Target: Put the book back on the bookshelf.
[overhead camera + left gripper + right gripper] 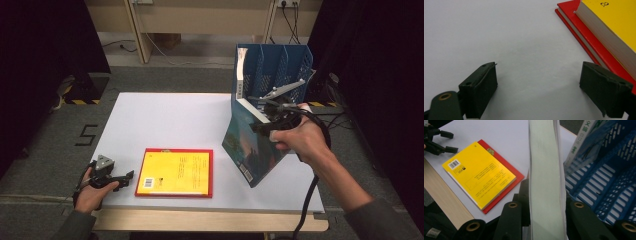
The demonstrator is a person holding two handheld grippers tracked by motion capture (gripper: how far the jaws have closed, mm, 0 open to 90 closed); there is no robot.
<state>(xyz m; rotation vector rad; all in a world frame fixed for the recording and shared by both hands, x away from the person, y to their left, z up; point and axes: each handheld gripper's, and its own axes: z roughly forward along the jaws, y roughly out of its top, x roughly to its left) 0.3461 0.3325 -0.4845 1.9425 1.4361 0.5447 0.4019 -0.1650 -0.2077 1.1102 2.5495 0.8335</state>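
Note:
My right gripper (pixel 262 117) is shut on the top edge of a blue-covered book (pixel 245 142). The book hangs tilted, with its lower corner just above the table in front of a blue file rack (pixel 277 65). In the right gripper view, the book's pale page edge (pixel 545 182) runs up between the two jaws of my right gripper (pixel 545 202). A yellow book (pixel 175 171) lies flat on a red book (pixel 210 172) near the table's front edge. My left gripper (pixel 127 179) rests open just left of them, and nothing lies between the jaws of my left gripper (pixel 539 85).
The white table (pixel 165 120) has a wooden front edge. One book (pixel 241 70) stands in the rack's left slot; the book (pixel 586 142) leans there. The rack (pixel 604 185) has slotted walls. Dark curtains flank the table, and cables lie on the floor behind.

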